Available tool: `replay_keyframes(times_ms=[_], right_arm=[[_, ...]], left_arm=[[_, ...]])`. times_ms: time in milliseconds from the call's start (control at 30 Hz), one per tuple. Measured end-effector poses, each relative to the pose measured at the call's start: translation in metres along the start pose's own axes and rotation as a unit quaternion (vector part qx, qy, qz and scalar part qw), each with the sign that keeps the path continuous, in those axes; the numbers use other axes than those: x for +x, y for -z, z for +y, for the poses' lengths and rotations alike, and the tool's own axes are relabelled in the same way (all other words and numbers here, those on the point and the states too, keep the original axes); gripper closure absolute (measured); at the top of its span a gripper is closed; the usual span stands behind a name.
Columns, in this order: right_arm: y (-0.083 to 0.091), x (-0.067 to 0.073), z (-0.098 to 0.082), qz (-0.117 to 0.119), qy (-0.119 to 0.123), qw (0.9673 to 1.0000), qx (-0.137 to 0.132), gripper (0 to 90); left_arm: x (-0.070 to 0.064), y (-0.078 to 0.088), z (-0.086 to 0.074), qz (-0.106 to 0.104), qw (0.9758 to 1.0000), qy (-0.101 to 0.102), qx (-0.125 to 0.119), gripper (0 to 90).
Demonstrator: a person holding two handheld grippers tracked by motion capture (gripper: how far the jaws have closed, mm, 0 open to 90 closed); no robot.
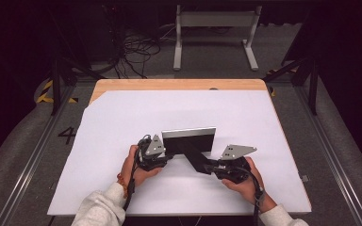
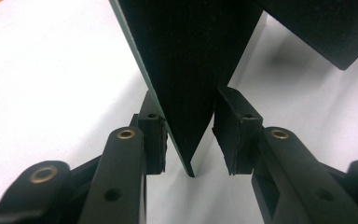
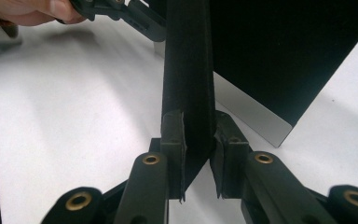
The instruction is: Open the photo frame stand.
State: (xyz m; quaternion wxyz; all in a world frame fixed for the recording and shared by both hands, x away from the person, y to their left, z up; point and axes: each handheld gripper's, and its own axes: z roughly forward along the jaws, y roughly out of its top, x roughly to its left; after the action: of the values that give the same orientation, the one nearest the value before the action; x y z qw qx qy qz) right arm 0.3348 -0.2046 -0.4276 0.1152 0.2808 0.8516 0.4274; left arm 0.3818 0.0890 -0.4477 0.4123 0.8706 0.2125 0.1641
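A dark flat panel [image 1: 188,140] with a silver rim stands upright on the white sheet [image 1: 122,122], near the front of the table. A black flap [image 1: 195,157] runs from it toward the lower right. My left gripper [image 1: 169,154] is shut on the panel's left lower corner. In the left gripper view both pads [image 2: 235,130] press on the panel [image 2: 191,56]. My right gripper [image 1: 212,165] is shut on the flap's end. In the right gripper view the flap [image 3: 189,70] rises between that gripper's [image 3: 198,154] pads, with the panel [image 3: 279,56] behind it. The left gripper [image 3: 121,14] shows at the top left.
The white sheet covers most of the wooden table [image 1: 179,84]. Metal rails [image 1: 28,160] run along both sides of the table. On the floor beyond the far edge stand a white frame [image 1: 214,33] and loose cables [image 1: 136,52].
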Motion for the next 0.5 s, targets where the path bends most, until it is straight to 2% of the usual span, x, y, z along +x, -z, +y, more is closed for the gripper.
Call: replay_keyframes(times_ms=[100, 200, 267, 367, 500], right_arm=[[-0.0013, -0.0003, -0.0008, 0.001, 0.001, 1.0, 0.004, 78.0], [-0.0027, 0.0002, -0.0023, 0.002, 0.002, 1.0, 0.005, 78.6], [-0.0029, 0.0004, -0.0029, 0.002, 0.003, 1.0, 0.007, 78.9], [-0.0035, 0.0, -0.0034, 0.004, 0.001, 0.9999, 0.009, 78.9], [-0.0034, 0.0015, -0.0023, 0.003, 0.002, 1.0, 0.005, 74.2]], left_arm=[[-0.002, -0.0003, -0.0001, 0.012, 0.9999, 0.0, -0.001, 64.9], [-0.002, 0.0005, -0.0005, 0.012, 0.9999, 0.003, -0.01, 64.1], [-0.0002, 0.002, -0.0002, 0.011, 0.9996, 0.01, -0.024, 59.4], [0.0008, 0.0019, -0.0009, 0.012, 0.9996, 0.014, -0.023, 55.7], [0.0011, 0.0036, 0.0, 0.016, 0.9992, 0.017, -0.033, 52.0]])
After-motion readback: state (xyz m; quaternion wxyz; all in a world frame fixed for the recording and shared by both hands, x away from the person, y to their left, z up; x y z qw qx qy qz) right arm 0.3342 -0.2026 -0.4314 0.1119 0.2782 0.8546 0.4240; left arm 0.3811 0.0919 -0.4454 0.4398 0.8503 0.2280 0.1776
